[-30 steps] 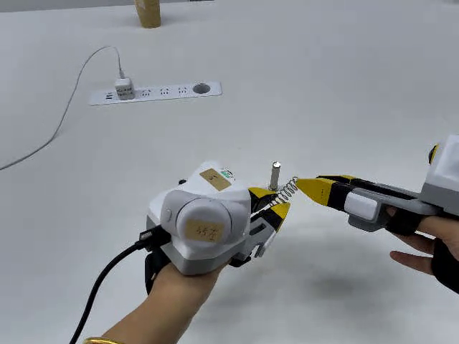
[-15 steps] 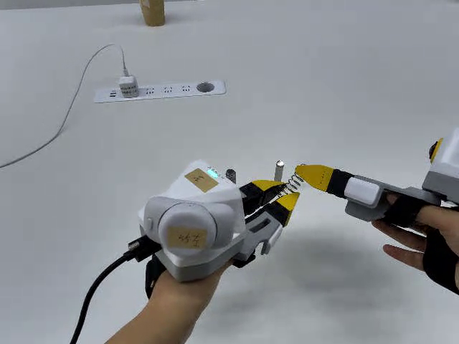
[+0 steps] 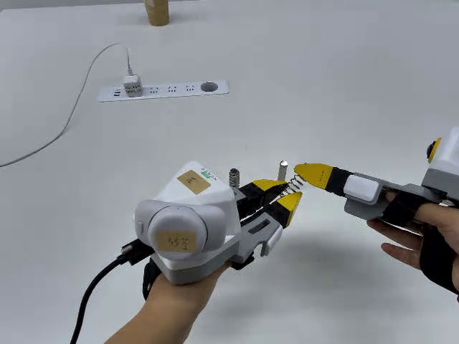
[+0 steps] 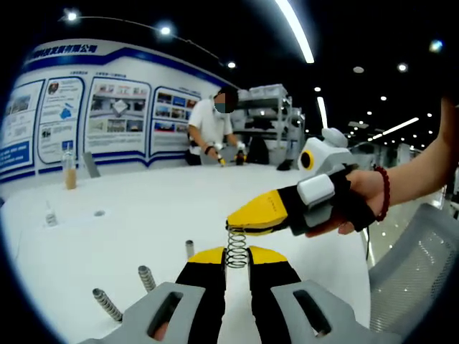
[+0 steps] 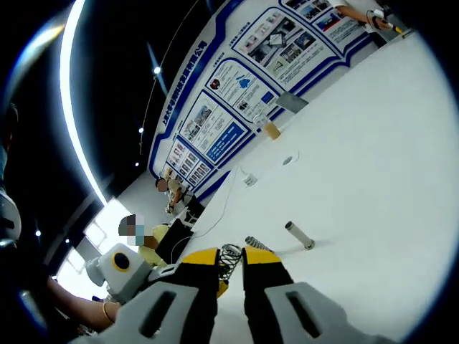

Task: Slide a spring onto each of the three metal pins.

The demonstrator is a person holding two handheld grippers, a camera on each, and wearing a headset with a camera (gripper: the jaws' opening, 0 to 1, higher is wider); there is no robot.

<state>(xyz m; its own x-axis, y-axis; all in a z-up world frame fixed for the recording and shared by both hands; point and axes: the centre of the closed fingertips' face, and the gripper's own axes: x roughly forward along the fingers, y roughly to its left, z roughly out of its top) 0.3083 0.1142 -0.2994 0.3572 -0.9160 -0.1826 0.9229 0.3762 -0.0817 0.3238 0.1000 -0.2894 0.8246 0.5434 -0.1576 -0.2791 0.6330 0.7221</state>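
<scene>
- My left tool (image 4: 237, 259) is closed on the lower end of the spring (image 4: 236, 242), and my right tool (image 5: 231, 266) is pinched on its upper end. The spring hangs in the air between the two sets of tips, just beside the bare pin (image 3: 282, 170) and not over it.
- Two tools on one soft coil is the main risk, I judge. If my hands drift apart or twist, the spring stretches or kinks and may not slide down a pin cleanly.
- If one tool lets go while the coil is bent, the spring could flick out of the other's tips and roll away across the surface (image 3: 337, 93).
- Both grips sit at the very tips, on thin wire, so a slip looks easy.
- The bare pin stands close to my tips. A low approach could knock it, or the neighbouring pin (image 3: 234, 178), which already carries a spring.
- If a tip covers the coil's open end, the spring would jam on the pin's top.
</scene>
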